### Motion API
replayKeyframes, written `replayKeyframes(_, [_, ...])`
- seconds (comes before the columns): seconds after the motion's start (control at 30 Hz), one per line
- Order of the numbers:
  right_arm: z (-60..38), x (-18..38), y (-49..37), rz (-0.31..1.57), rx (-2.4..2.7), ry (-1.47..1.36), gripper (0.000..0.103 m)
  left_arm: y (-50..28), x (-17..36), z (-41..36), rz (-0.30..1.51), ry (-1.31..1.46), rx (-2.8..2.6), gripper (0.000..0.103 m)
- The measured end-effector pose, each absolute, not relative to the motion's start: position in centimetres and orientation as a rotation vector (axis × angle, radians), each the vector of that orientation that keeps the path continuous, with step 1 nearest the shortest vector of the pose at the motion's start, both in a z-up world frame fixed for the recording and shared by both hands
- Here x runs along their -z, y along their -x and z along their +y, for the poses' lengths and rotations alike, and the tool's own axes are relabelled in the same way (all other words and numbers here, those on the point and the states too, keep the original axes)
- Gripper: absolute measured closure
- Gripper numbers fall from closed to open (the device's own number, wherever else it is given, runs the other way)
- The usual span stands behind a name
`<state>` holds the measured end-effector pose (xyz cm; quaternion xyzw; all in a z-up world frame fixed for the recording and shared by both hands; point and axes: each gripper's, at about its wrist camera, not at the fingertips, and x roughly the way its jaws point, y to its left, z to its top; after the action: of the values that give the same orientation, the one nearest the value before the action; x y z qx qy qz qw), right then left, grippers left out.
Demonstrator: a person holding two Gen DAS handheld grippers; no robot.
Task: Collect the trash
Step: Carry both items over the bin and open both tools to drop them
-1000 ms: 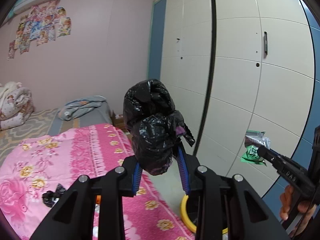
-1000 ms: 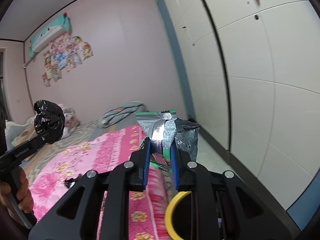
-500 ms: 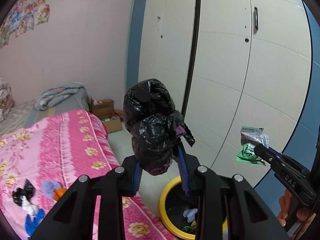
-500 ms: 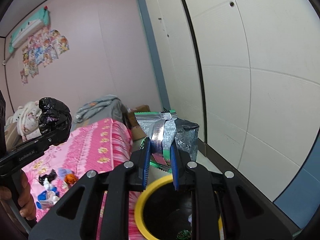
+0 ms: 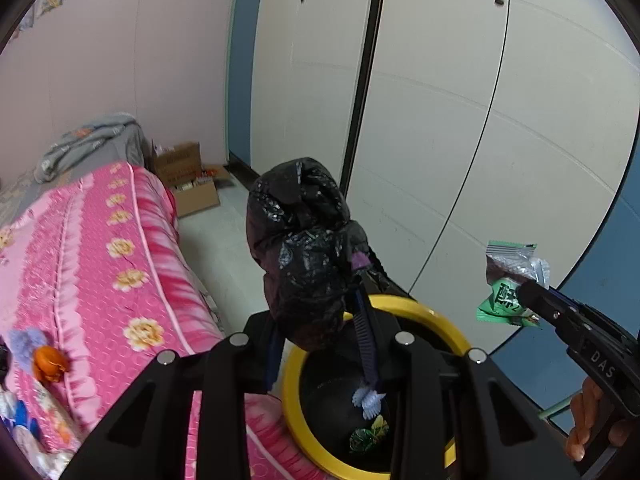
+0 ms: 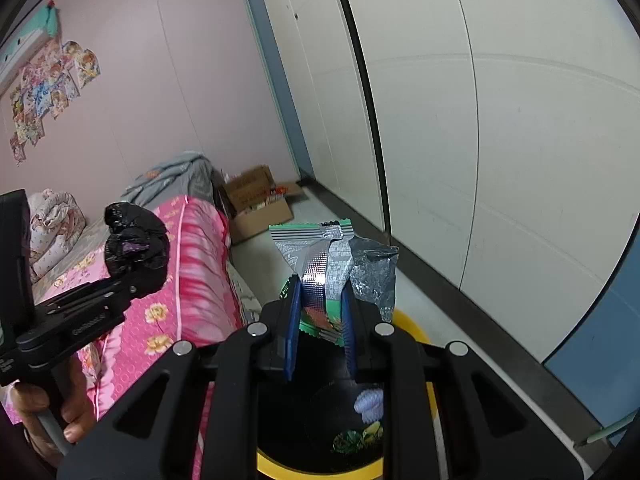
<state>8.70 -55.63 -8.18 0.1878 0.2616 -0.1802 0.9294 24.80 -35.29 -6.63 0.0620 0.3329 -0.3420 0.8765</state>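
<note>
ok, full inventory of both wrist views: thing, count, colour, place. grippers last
black bag: 1, black, in left gripper
snack wrapper: 1, silver and green, in right gripper
trash bin: 1, yellow rim, black inside, on the floor by the bed, some trash inside
bed: 1, pink floral cover, left
cardboard box: at least 1, brown, on the floor by the wall
wardrobe: 1, off-white, right
left gripper: 1, black, over the bin
right gripper: 1, black, over the bin

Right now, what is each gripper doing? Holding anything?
Left gripper: closed on a crumpled black plastic bag.
Right gripper: closed on a silver and green snack wrapper.
</note>
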Motion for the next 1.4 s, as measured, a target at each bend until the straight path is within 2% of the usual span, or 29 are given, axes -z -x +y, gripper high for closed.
replayKeyframes(0.4, [-58.1, 14.8, -10.7, 0.653, 0.392, -0.441, 0.085, -26.6, 12.7, -38.6, 0.830, -0.164, 0.736, 0.072])
replayKeyframes(0.6, [-58.5, 15.3, -9.2, 0.663, 0.397, -0.453, 0.084, -26.9, 13.5, -39.4, 0.848, -0.163, 0.740, 0.072])
replayKeyframes(0.83, [-58.6, 15.1, -8.2, 0.664, 0.420, -0.451, 0.075, -27.1, 13.6, -39.5, 0.852, -0.157, 0.744, 0.059])
replayKeyframes(0.93, [-58.5, 15.0, -8.0, 0.664, 0.425, -0.454, 0.066, -26.9, 13.5, -39.6, 0.852, -0.159, 0.743, 0.051])
replayKeyframes(1.07, [-58.4, 14.7, -7.4, 0.657, 0.436, -0.457, 0.063, -26.4, 13.0, -39.3, 0.849, -0.143, 0.743, 0.039])
replayKeyframes(1.13, [-58.3, 14.3, -7.0, 0.650, 0.440, -0.455, 0.060, -26.3, 12.5, -38.9, 0.840, -0.136, 0.740, 0.038])
replayKeyframes(1.4, [-57.3, 11.9, -6.3, 0.609, 0.421, -0.441, 0.060, -25.8, 9.3, -35.5, 0.779, -0.090, 0.698, 0.038])
